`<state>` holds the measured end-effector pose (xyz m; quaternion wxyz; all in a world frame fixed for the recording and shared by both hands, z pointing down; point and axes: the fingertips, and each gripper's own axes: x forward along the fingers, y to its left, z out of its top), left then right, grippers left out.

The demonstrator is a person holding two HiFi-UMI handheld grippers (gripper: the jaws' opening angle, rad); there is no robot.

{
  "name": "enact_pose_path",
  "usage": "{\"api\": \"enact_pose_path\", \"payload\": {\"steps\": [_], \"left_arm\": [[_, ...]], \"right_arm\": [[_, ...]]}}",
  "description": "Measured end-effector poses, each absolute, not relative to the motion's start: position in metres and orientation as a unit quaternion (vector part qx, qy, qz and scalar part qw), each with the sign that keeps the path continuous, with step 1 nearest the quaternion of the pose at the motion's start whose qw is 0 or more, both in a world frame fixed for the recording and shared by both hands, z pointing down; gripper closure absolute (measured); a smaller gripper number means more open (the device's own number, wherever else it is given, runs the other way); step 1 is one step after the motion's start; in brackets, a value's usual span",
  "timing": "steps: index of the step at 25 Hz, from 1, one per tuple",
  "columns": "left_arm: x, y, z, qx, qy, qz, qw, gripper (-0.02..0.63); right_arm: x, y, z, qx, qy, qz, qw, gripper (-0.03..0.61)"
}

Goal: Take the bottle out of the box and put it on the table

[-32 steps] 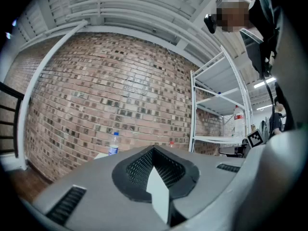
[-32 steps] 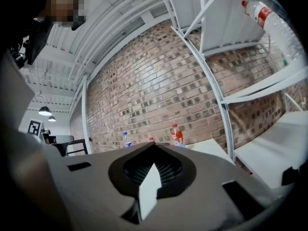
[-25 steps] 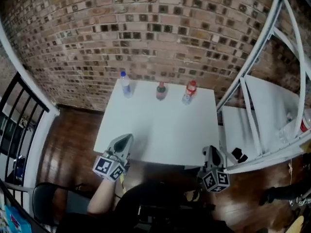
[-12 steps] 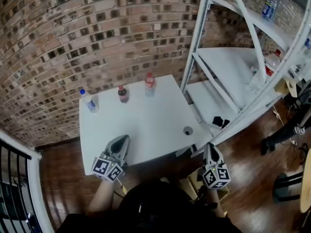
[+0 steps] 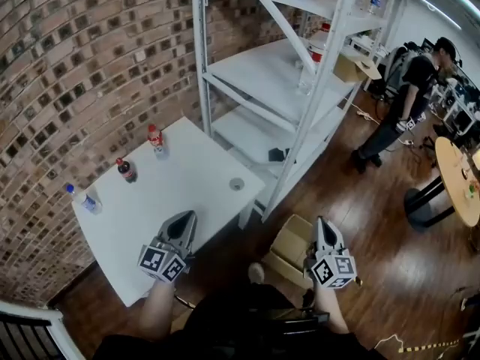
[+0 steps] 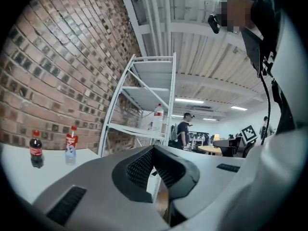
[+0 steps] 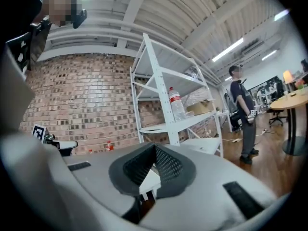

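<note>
An open cardboard box (image 5: 288, 249) stands on the wood floor beside the white table (image 5: 187, 186); what it holds is hidden. Three bottles stand along the table's far edge: a clear one with a blue cap (image 5: 81, 198), a cola bottle (image 5: 125, 169) and a red-labelled one (image 5: 155, 138). My left gripper (image 5: 187, 217) hangs over the table's near edge, shut and empty. My right gripper (image 5: 321, 223) is over the floor just right of the box, shut and empty. The left gripper view shows the cola bottle (image 6: 36, 149) and the red-labelled bottle (image 6: 71, 145) past the left gripper (image 6: 154, 148).
A white metal shelf rack (image 5: 300, 88) stands right of the table, with a bottle (image 7: 176, 103) and a small cardboard box (image 5: 352, 66) on it. A person (image 5: 409, 88) stands at the back right near a round wooden table (image 5: 459, 182). A brick wall (image 5: 67, 73) runs behind the table.
The head view has swung right: the table and bottles slid to the left, and the shelf rack, floor box and room came into view. Both grippers stay shut and empty.
</note>
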<state>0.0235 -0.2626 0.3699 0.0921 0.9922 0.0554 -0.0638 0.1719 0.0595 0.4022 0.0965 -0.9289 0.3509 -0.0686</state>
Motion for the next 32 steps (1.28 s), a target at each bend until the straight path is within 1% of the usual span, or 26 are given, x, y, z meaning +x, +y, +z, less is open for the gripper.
{"api": "enact_pose_path", "payload": {"steps": [8, 12, 16, 26, 32], "left_arm": [[0.051, -0.208, 0.369, 0.988, 0.101, -0.059, 0.097, 0.611], [0.082, -0.174, 0.367, 0.985, 0.124, -0.063, 0.107, 0.611], [0.116, -0.124, 0.360, 0.978, 0.173, -0.064, 0.100, 0.611], [0.187, -0.027, 0.379, 0.956, 0.276, -0.027, 0.094, 0.611], [0.230, 0.026, 0.378, 0.943, 0.318, -0.025, 0.094, 0.611]], "right_arm": [[0.170, 0.135, 0.409, -0.948, 0.293, -0.066, 0.103, 0.574], [0.177, 0.178, 0.406, -0.958, 0.262, -0.057, 0.102, 0.574], [0.189, 0.232, 0.403, -0.969, 0.218, -0.046, 0.108, 0.574], [0.182, 0.335, 0.430, -0.985, 0.119, -0.069, 0.107, 0.575], [0.200, 0.380, 0.436, -0.988, 0.083, -0.067, 0.109, 0.574]]}}
